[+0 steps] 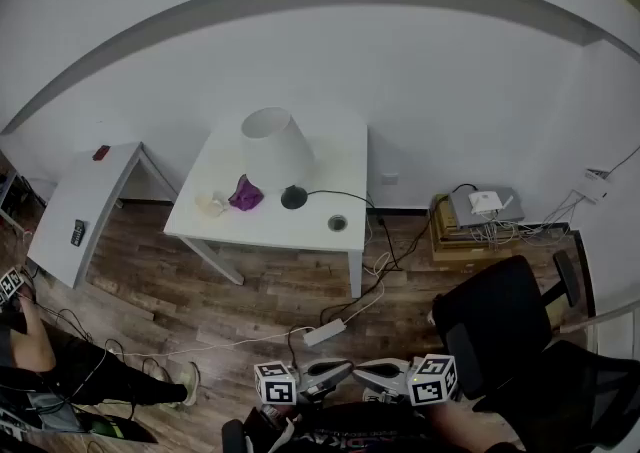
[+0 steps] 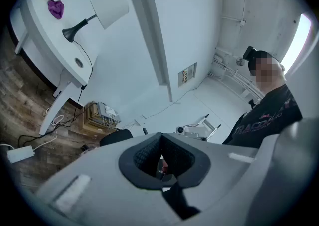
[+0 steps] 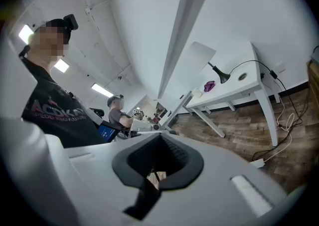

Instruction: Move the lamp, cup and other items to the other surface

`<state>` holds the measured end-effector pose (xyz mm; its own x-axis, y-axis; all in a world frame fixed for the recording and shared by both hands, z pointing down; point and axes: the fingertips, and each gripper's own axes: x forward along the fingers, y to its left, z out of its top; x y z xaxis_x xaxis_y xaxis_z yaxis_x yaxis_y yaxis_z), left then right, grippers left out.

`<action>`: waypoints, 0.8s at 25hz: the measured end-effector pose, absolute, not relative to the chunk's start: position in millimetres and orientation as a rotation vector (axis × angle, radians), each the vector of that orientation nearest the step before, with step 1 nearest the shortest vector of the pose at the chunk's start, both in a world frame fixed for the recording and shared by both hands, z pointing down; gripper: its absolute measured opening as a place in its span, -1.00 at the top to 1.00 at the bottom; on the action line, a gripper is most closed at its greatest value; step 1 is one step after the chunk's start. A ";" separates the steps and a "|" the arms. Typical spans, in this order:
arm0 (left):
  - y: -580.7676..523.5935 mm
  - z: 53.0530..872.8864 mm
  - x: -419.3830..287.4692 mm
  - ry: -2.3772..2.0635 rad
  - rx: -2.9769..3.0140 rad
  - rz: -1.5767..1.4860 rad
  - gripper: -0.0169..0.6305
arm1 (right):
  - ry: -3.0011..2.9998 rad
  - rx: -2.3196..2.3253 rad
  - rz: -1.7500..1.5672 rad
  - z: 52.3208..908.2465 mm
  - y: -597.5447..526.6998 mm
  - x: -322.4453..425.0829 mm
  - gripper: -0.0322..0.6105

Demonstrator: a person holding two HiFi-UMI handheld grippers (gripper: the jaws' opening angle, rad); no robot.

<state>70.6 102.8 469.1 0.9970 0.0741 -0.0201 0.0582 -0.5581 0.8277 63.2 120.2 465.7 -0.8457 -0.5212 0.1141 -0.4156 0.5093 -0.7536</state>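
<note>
White-shaded lamp (image 1: 275,149) on the white table (image 1: 345,159) should be approached once the closed, empty jaws of left gripper (image 1: 332,374) and right gripper (image 1: 383,374) are opened.

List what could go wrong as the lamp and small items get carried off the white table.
1. The lamp's cord trails off the table toward the power strip on the floor; lifting the lamp could pull it taut or snag it.
2. Loose cables cross the floor before the table, a trip hazard.
3. The purple item lies close to the lamp base, so it may get knocked.
</note>
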 end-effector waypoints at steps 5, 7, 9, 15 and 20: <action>98.9 470.2 73.3 0.092 2.154 0.007 0.96 | 2.614 -0.817 -1.256 465.4 117.4 66.0 0.89; 97.0 468.6 73.7 0.094 2.160 0.011 0.96 | 2.612 -0.819 -1.259 465.5 116.0 66.1 0.89; 95.1 471.2 72.6 0.098 2.167 0.002 0.96 | 2.611 -0.821 -1.263 466.0 115.0 65.8 0.89; 92.0 470.6 73.7 0.084 2.144 0.011 0.96 | 2.606 -0.819 -1.270 468.0 113.8 66.3 0.89; 92.8 472.4 73.9 0.094 2.137 0.016 0.96 | 2.589 -0.815 -1.250 464.0 112.1 67.9 0.89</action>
